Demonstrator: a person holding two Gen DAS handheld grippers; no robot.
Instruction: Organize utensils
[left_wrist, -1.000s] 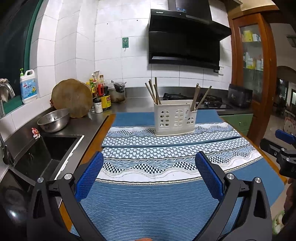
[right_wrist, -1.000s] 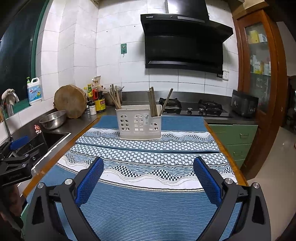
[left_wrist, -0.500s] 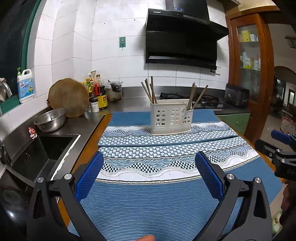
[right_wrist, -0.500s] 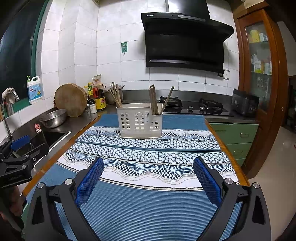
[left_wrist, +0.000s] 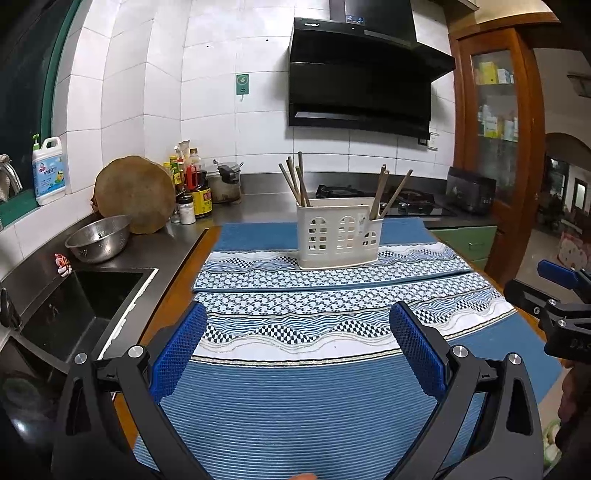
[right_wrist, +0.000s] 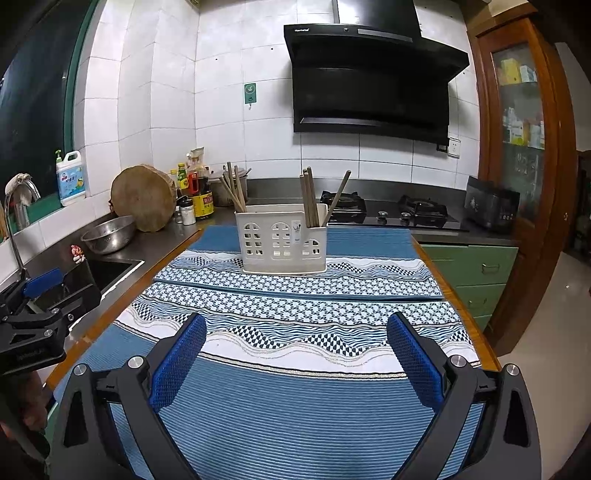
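Note:
A white plastic utensil holder (left_wrist: 338, 236) stands on the blue patterned mat (left_wrist: 295, 406) at the far end of the table. It also shows in the right wrist view (right_wrist: 282, 240). Brown chopsticks (left_wrist: 295, 181) stand in its left compartment and more chopsticks (left_wrist: 389, 192) lean in its right one. My left gripper (left_wrist: 299, 332) is open and empty above the near mat. My right gripper (right_wrist: 297, 332) is open and empty too, well short of the holder. Each gripper shows at the edge of the other's view.
A black sink (left_wrist: 74, 306) lies left of the table, with a steel colander (left_wrist: 98, 238), a round wooden board (left_wrist: 135, 194) and sauce bottles (left_wrist: 192, 188) on the counter. A gas hob (right_wrist: 388, 212) lies behind the holder. Green drawers (right_wrist: 476, 273) stand at right.
Both grippers have drawn back slightly and tilted up; the holder sits a little farther away and higher in each view. Both stay open and empty.

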